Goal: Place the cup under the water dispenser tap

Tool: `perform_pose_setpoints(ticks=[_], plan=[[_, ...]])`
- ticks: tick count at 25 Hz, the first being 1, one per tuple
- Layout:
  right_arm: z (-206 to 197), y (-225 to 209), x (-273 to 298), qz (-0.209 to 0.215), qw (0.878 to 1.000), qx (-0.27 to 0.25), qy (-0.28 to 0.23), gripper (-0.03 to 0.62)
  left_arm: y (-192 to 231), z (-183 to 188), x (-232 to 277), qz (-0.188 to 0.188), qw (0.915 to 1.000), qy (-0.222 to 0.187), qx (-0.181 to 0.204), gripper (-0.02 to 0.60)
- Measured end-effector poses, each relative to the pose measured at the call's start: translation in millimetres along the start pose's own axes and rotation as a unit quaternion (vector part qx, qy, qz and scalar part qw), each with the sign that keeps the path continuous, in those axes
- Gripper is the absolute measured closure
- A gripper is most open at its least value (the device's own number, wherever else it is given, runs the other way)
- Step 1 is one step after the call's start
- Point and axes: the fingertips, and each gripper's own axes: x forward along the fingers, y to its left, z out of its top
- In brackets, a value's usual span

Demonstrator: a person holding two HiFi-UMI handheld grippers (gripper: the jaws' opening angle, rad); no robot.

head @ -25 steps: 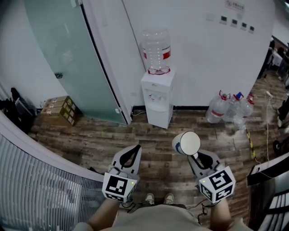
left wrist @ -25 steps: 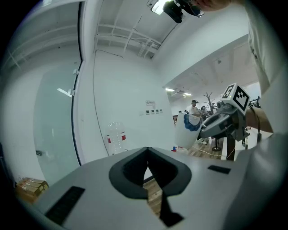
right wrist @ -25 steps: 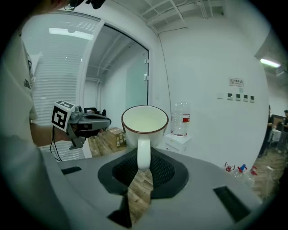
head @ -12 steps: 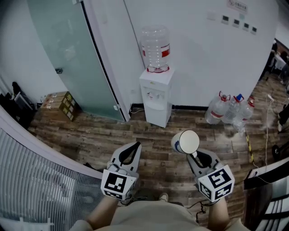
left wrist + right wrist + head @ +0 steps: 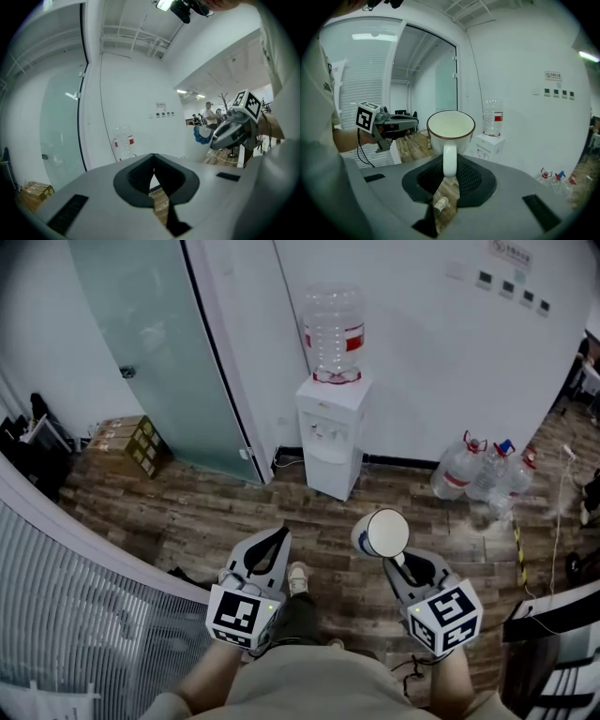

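Note:
A white cup point(image 5: 382, 532) with a dark rim and a blue pattern hangs by its handle in my right gripper point(image 5: 397, 561), mouth tipped toward me. In the right gripper view the jaws are shut on the handle point(image 5: 449, 160) and the cup point(image 5: 451, 127) stands upright just beyond them. The white water dispenser point(image 5: 332, 439) with its clear bottle point(image 5: 335, 332) stands against the far wall, well ahead of the cup; it also appears as the dispenser point(image 5: 489, 145). My left gripper point(image 5: 278, 540) is held level beside the right one, shut and empty point(image 5: 153, 160).
A frosted glass door point(image 5: 155, 352) stands left of the dispenser. Spare water bottles point(image 5: 483, 470) sit on the floor at the right and cardboard boxes point(image 5: 127, 444) at the left. A white slatted partition point(image 5: 84, 615) runs along my left. My shoe point(image 5: 297, 576) is between the grippers.
The person has stepped forward: a shoe now shows between the grippers and the dispenser sits a little nearer. Both grippers sank slightly; the cup stays in the right one.

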Motion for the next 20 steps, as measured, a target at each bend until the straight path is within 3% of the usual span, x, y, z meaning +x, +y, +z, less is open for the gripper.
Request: perform_pose_setpoints(ticks=[9, 20], plan=[[3.3, -29.3, 57.6, -0.003, 1.000, 0.003, 0.014, 0.526, 33.8, -22.1, 48.3, -0.011, 0.9999, 0.008, 0.001, 0.577], [27.4, -83.2, 164.6, -0.007, 0.999, 0.006, 0.045, 0.525, 115.4, -38.0, 145.2, -0.031, 0.9992, 0.026, -0.005, 0.577]])
